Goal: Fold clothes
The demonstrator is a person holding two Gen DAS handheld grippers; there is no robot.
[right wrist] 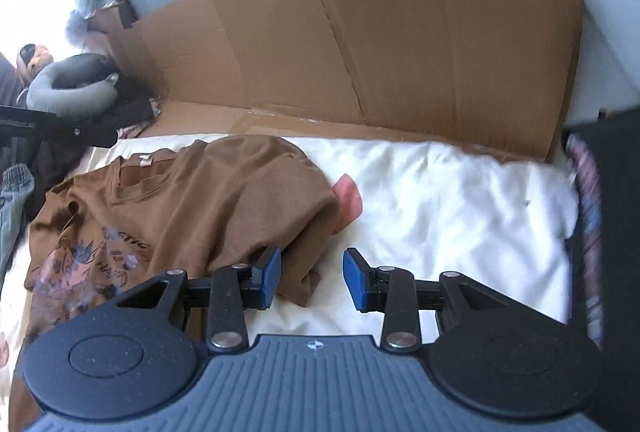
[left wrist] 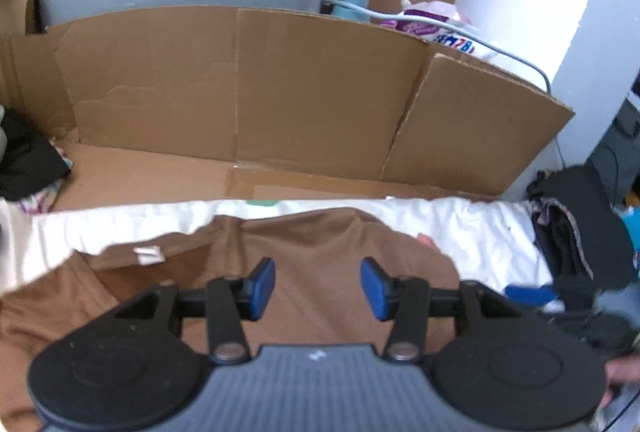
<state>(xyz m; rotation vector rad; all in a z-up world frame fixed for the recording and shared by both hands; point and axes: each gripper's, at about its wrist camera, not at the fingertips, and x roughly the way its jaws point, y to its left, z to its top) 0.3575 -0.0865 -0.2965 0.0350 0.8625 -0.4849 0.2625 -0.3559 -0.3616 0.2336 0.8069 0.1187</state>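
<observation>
**Item 1. Brown T-shirt** (right wrist: 224,200). Lies on the white sheet (right wrist: 440,192), rumpled rather than flat. The neckline with its small white label (right wrist: 145,161) faces the far edge; a pink-and-blue print (right wrist: 92,260) shows on the front, near the viewer. One side of the shirt appears doubled over the body, leaving a thick ridge and a loose hem corner hanging toward the right tongs. This lie fits either a fold partly made or a garment just dropped and not smoothed; the pictures do not settle which.

**Item 2. Right tongs** (right wrist: 312,278). Jaws apart, nothing between them. They sit low at the shirt's right hem, the left pad overlapping the cloth in view, the right pad over bare sheet. Probable reason: the position brackets the loose corner, a natural place to take hold.

**Item 3. Left tongs** (left wrist: 318,288). Jaws apart, empty, poised over the middle of the brown shirt, collar and label just beyond. Whether the pads touch the cloth cannot be told.

**Item 4. White sheet.** Spread as a work surface under the shirt.

**Item 5. Cardboard** (right wrist: 400,44). Flattened panels standing behind the sheet, seemingly as a backdrop.

**Item 6. Pink object** (right wrist: 349,200). Peeks out from under the shirt's right edge; identity unclear.

**Item 7. Dark clothes** (left wrist: 576,232). Heaped at the right, beside the sheet.
</observation>
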